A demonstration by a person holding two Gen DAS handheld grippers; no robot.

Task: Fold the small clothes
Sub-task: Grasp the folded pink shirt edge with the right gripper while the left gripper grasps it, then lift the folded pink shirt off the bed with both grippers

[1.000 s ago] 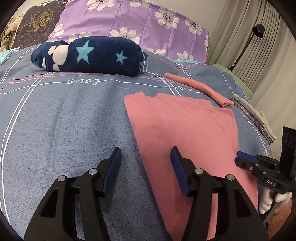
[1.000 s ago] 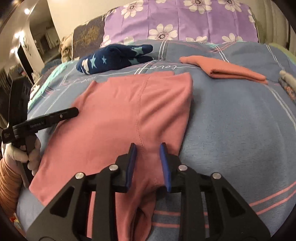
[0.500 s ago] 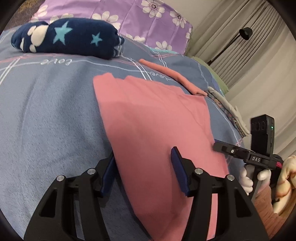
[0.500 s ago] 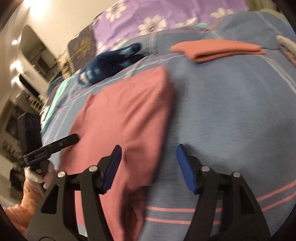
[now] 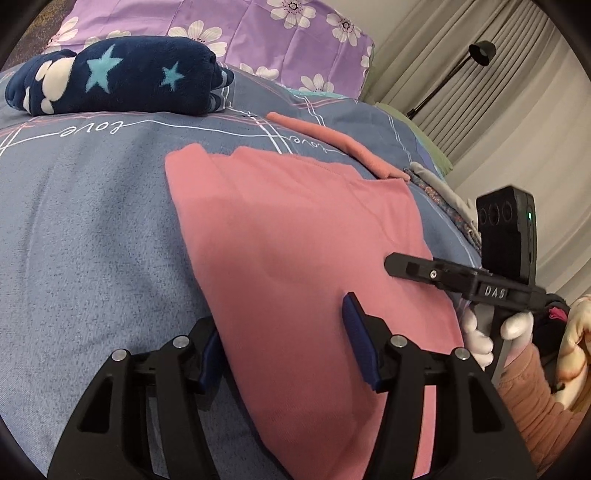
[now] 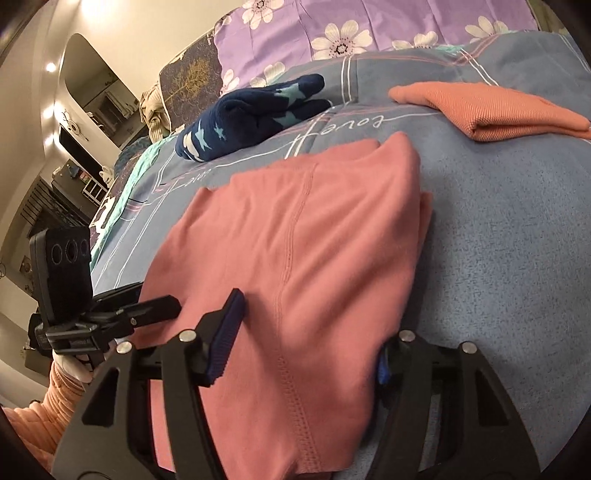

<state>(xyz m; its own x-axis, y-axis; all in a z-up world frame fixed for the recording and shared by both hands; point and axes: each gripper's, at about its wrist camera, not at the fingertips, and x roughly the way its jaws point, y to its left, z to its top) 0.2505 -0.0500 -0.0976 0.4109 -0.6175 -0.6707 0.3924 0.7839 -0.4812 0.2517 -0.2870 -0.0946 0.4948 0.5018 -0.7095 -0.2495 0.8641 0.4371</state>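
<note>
Straddling pink garment [image 5: 295, 236] edges, both grippers spread.

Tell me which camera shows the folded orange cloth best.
The right wrist view: the orange cloth shows its top face and folded edge. The left wrist view shows it only as a thin strip.

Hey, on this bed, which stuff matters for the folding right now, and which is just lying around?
In use:
pink garment
left gripper, open, straddling its near edge
right gripper, open, straddling its near edge

Lying about:
navy star blanket
folded orange cloth
purple flowered pillow
floor lamp
</note>
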